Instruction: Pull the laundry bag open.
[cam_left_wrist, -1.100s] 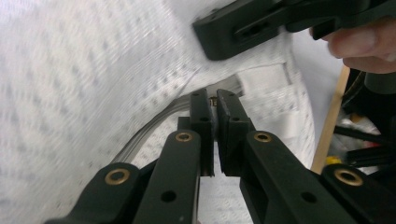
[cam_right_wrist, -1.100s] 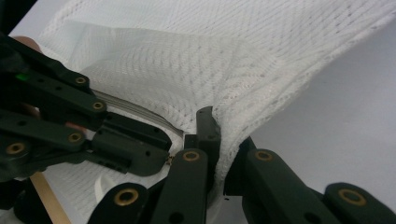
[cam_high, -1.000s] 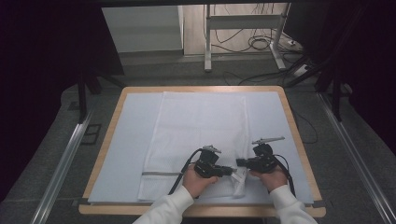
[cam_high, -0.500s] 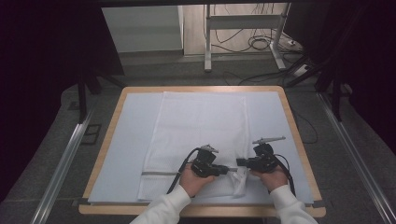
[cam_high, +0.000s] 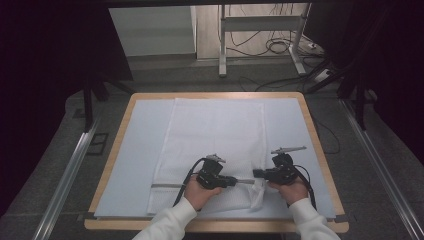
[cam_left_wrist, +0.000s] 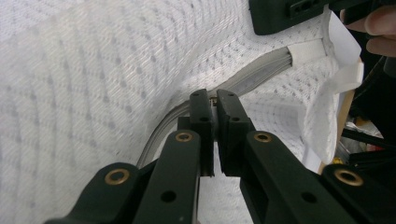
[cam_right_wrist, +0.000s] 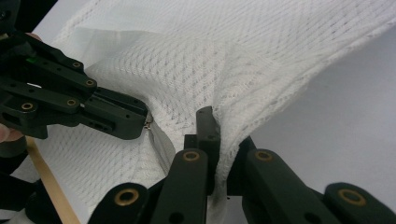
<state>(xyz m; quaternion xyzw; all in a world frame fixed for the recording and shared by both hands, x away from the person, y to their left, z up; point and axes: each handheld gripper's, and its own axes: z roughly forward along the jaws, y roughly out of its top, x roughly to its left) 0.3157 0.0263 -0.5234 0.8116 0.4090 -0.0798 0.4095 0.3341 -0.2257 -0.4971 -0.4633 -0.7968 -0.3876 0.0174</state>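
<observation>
A white mesh laundry bag (cam_high: 215, 145) lies flat on the blue mat (cam_high: 135, 160) of the table. The left gripper (cam_left_wrist: 212, 103) is clamped on the zipper pull (cam_left_wrist: 214, 99) along the grey zipper (cam_left_wrist: 261, 77), while the right gripper (cam_right_wrist: 219, 135) pinches the bag's mesh near its lower right corner.

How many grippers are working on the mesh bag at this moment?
2. The left gripper is shut on the zipper pull of the mesh bag; the right gripper pinches the bag's mesh beside it, near the table's front edge.
</observation>
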